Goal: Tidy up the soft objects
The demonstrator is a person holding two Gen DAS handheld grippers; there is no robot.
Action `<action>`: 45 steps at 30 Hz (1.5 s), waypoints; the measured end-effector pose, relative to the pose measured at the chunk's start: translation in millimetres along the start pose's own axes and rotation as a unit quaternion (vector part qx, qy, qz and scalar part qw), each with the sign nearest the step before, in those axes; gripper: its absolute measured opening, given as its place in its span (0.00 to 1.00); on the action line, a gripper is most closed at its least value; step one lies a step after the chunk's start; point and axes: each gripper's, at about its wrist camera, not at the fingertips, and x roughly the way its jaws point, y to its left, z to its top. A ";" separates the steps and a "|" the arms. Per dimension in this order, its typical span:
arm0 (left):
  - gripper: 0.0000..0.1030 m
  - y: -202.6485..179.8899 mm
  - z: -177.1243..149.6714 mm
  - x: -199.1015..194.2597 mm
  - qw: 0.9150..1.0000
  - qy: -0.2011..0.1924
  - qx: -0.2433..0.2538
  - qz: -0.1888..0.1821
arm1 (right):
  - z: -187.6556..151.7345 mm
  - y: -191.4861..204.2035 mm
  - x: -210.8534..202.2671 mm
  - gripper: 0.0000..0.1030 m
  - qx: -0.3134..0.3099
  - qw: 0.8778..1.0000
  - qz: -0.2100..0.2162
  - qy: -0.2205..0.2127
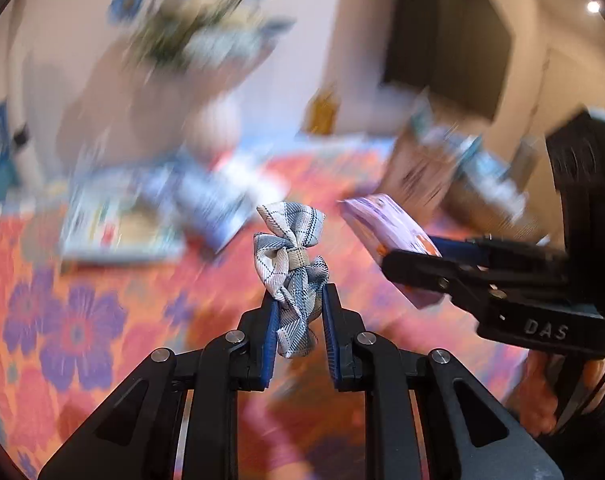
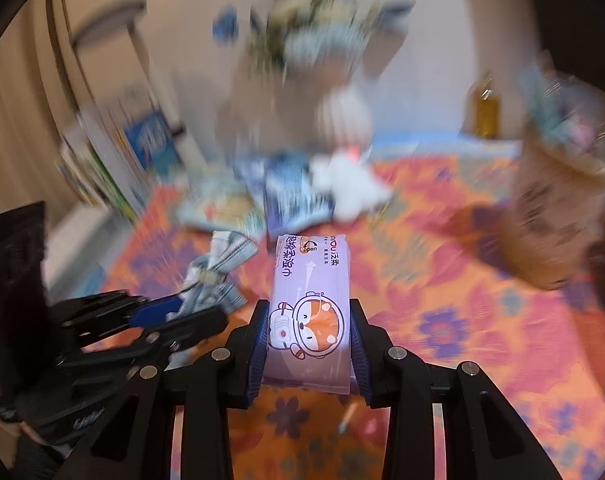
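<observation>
My left gripper (image 1: 298, 312) is shut on a grey-and-white plaid fabric bow (image 1: 292, 264), held above the floral tablecloth. My right gripper (image 2: 308, 328) is shut on a lilac pack of tissues (image 2: 312, 300) with a cartoon astronaut on it. The right gripper with the pack (image 1: 394, 240) shows at the right of the left wrist view. The left gripper with the bow (image 2: 218, 276) shows at the left of the right wrist view. Both held items are off the surface, side by side. The background is motion-blurred.
An orange-and-purple floral cloth (image 2: 482, 320) covers the table. Blurred blue-and-white packs (image 2: 294, 196) and a white soft item (image 2: 354, 184) lie at the back. A brown paper bag (image 2: 550, 208) stands at right, a yellow bottle (image 2: 486, 108) behind, a flower vase (image 2: 302, 60) at the back.
</observation>
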 end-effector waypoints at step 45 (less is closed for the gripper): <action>0.99 86.9 -28.7 -23.7 0.958 0.010 -0.147 0.246 | 40.5 15.6 32.9 1.00 0.005 0.997 -0.080 0.018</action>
